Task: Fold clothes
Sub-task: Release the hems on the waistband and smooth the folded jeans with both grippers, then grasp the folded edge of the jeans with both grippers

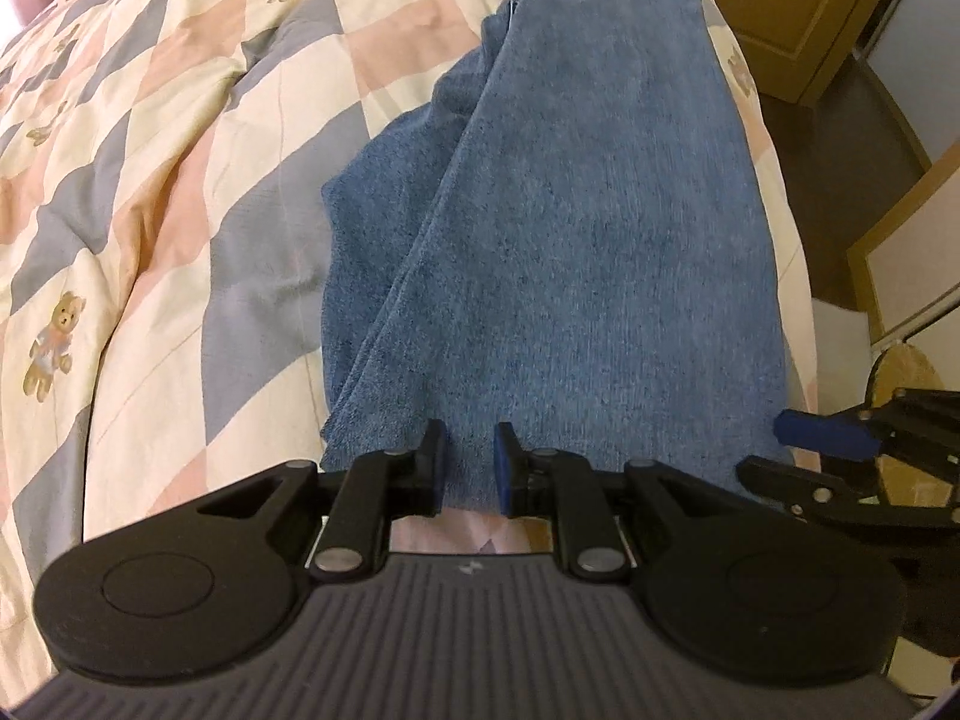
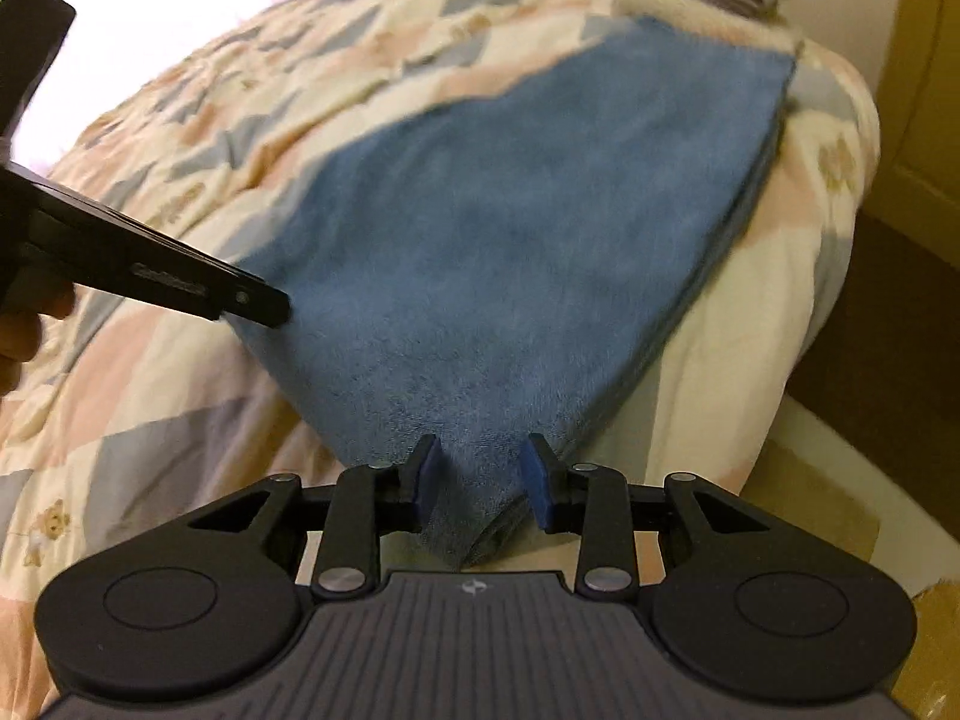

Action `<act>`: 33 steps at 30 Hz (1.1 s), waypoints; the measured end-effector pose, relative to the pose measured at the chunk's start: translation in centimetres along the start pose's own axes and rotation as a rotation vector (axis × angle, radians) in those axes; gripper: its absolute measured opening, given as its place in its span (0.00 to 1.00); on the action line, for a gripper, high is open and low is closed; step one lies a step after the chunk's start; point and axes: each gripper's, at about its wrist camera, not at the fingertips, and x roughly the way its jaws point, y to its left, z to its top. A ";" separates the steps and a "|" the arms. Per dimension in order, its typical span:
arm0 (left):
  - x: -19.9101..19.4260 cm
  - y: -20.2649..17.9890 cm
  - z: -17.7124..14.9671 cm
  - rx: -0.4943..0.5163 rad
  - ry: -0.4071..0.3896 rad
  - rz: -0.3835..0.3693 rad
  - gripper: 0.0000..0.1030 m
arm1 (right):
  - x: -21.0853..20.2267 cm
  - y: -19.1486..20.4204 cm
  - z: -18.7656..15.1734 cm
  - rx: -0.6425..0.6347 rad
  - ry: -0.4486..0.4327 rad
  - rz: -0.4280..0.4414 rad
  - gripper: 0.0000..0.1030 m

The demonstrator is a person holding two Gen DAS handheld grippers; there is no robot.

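The jeans (image 1: 558, 228) lie flat on the bed, on a patchwork quilt (image 1: 150, 192) printed with small teddy bears, and stretch straight ahead of both tools to their far hem by a fuzzy cream edge (image 2: 690, 6) at the end of the bed.

The left tool (image 1: 470, 465) sits at the near edge of the denim with its fingers a narrow gap apart. Denim fills that gap, and the fingers appear closed on it, the cloth edge ending just behind the blue pads (image 1: 503, 468).

The right tool (image 2: 480, 483) stands just off the left tool's right side, at the near right corner of the jeans. Its fingers are set wider, and a bunched fold of denim passes between them; whether the pads press it I cannot tell. In its view the left tool (image 2: 264, 303) reaches the cloth's edge, forward and to its left.
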 end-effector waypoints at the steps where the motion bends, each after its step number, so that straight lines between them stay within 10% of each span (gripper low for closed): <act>1: 0.0 -0.1 0.0 0.004 0.000 0.003 0.14 | -0.1 0.0 0.0 0.012 -0.007 0.002 0.35; 12: -3.1 -1.1 -2.5 0.212 -0.086 0.048 0.20 | -5.0 -0.4 -0.4 0.005 -0.130 -0.080 0.36; 24: 0.7 -4.0 -12.5 1.275 -0.318 0.394 0.35 | -2.9 5.5 -4.7 -0.443 -0.112 -0.204 0.64; 33: 6.3 -1.1 -16.2 1.665 -0.430 0.582 0.38 | 3.0 10.0 -9.1 -0.902 -0.141 -0.448 0.73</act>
